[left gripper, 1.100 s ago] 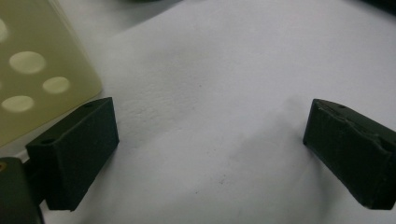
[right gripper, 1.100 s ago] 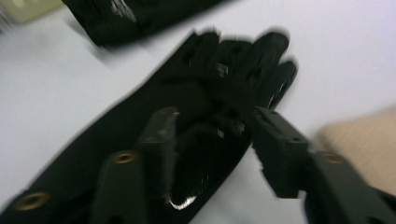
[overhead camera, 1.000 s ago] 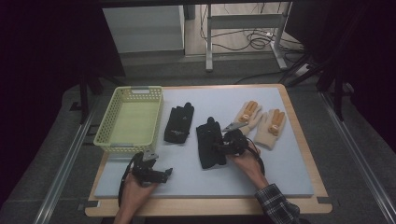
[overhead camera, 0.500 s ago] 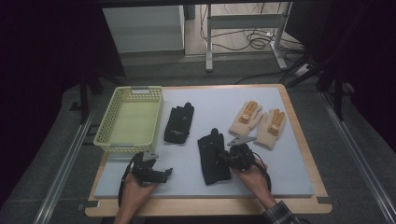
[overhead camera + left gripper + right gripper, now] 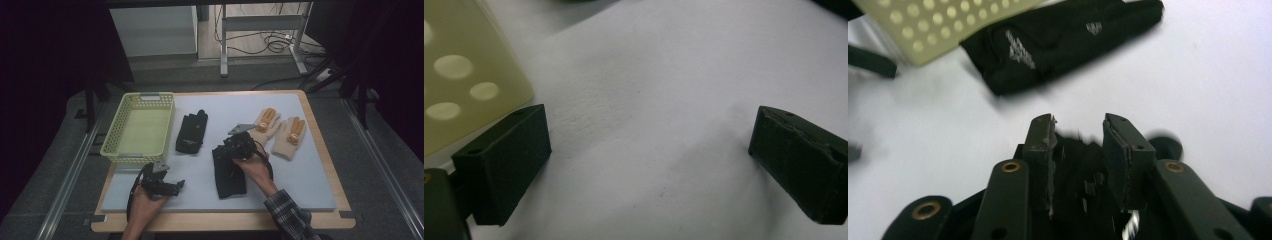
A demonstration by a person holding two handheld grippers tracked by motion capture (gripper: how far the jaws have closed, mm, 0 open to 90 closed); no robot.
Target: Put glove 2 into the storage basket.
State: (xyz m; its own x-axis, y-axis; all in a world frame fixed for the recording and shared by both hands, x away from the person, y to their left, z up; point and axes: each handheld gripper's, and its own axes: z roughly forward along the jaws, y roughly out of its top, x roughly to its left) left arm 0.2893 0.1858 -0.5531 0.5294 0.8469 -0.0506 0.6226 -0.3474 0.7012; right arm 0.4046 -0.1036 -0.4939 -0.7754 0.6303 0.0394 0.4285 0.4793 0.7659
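Note:
A black glove (image 5: 229, 176) lies on the pale mat (image 5: 300, 185), its far end lifted into my right gripper (image 5: 223, 150). In the right gripper view the black fabric (image 5: 1075, 150) fills the gap between the pads of my right gripper (image 5: 1078, 125). The jaws have just eased a little wider and still pinch it. A second black glove (image 5: 191, 131) (image 5: 1058, 40) lies flat beside the yellow-green basket (image 5: 131, 156). My left gripper (image 5: 176, 186) rests on the mat in front of the basket. Its jaws (image 5: 649, 145) stand wide apart over bare mat.
Two tan gloves with orange patches (image 5: 264, 125) (image 5: 289, 137) lie at the right of the mat. The basket's perforated wall (image 5: 459, 75) (image 5: 938, 20) is close to both grippers. Beyond the wooden table edge (image 5: 220, 222) are metal rails and dark floor.
The right gripper dragged the black glove toward the near edge of the mat, then moved away from the person and to the left, lifting the glove's far end. The left gripper stayed put.

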